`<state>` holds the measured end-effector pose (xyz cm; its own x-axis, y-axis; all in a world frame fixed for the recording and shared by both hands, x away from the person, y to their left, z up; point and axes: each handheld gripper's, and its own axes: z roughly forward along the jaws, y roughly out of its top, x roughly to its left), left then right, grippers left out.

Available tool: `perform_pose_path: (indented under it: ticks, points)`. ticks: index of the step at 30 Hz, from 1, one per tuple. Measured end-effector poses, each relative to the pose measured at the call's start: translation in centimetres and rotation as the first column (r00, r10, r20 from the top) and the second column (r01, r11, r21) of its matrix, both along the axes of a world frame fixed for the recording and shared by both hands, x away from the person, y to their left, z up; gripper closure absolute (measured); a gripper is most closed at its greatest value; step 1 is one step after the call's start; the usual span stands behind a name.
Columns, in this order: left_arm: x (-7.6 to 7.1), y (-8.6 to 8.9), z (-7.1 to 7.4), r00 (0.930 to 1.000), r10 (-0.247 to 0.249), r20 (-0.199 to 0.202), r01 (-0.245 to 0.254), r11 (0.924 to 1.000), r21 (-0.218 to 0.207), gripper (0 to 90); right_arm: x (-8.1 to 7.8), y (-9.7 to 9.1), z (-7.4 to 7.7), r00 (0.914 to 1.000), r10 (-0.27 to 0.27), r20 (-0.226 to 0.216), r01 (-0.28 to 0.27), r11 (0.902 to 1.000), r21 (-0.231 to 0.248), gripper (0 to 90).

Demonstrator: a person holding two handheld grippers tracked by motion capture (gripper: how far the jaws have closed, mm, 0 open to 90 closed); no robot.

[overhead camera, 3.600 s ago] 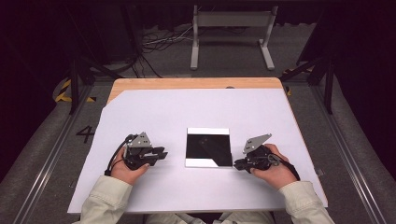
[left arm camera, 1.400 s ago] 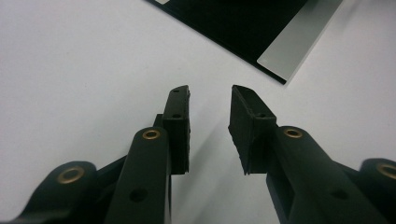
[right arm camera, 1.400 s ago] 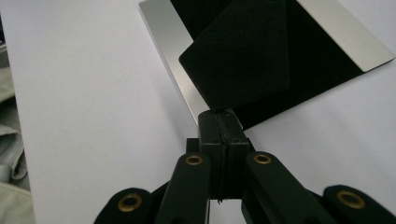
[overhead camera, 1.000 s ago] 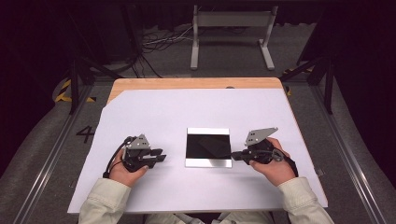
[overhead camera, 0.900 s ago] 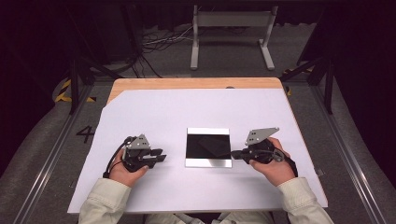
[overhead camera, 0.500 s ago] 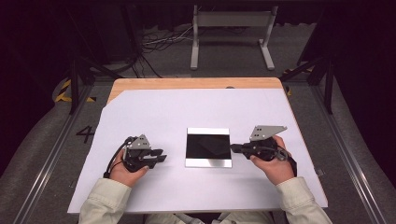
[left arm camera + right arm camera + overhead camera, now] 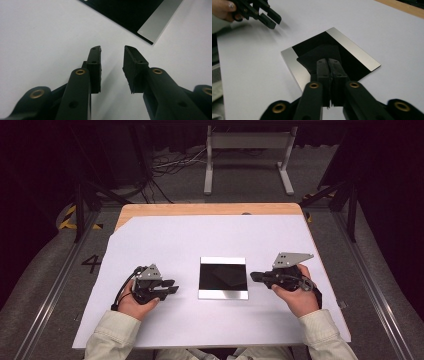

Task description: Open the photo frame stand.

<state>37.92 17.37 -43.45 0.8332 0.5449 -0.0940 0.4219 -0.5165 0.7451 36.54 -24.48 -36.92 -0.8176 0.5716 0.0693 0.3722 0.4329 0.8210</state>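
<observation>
The right tool is sitting with jaws pressed together, pointing at the black mirror-like plate lying mid-bench. The left tool is resting with jaws apart, near the plate's other side.

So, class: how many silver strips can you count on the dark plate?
2: one strip on the plate's far edge, the other strip on the near edge, between both grippers.
</observation>
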Motion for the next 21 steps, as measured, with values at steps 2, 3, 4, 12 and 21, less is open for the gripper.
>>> perform_pose_path:
  ticks: [2,3,4,12,21]
  points:
    - [0.1,-0.1,0.0,1.0000,0.000,0.005,0.000,1.0000,0.001,68.3,0.0,-0.1,0.0,0.9995,-0.010,-0.030,0.011,0.9994,0.033,81.1]
    - [0.1,-0.1,0.0,1.0000,-0.002,0.004,0.002,1.0000,0.001,68.3,0.0,-0.2,0.0,0.9993,-0.015,-0.035,0.017,0.9991,0.039,80.1]
    - [0.1,-0.1,0.0,1.0000,-0.002,0.004,0.002,1.0000,0.001,68.3,0.0,-0.2,0.0,0.9993,-0.015,-0.035,0.017,0.9991,0.039,80.1]
    - [0.0,-0.2,0.0,1.0000,-0.002,0.003,0.002,1.0000,0.004,68.0,0.3,-0.4,0.2,0.9952,-0.056,-0.080,0.064,0.9933,0.097,72.3]
    - [0.0,-0.2,-0.1,1.0000,0.001,0.001,-0.001,1.0000,0.005,66.9,1.1,-0.4,0.0,0.9901,-0.107,-0.092,0.115,0.9888,0.094,65.7]
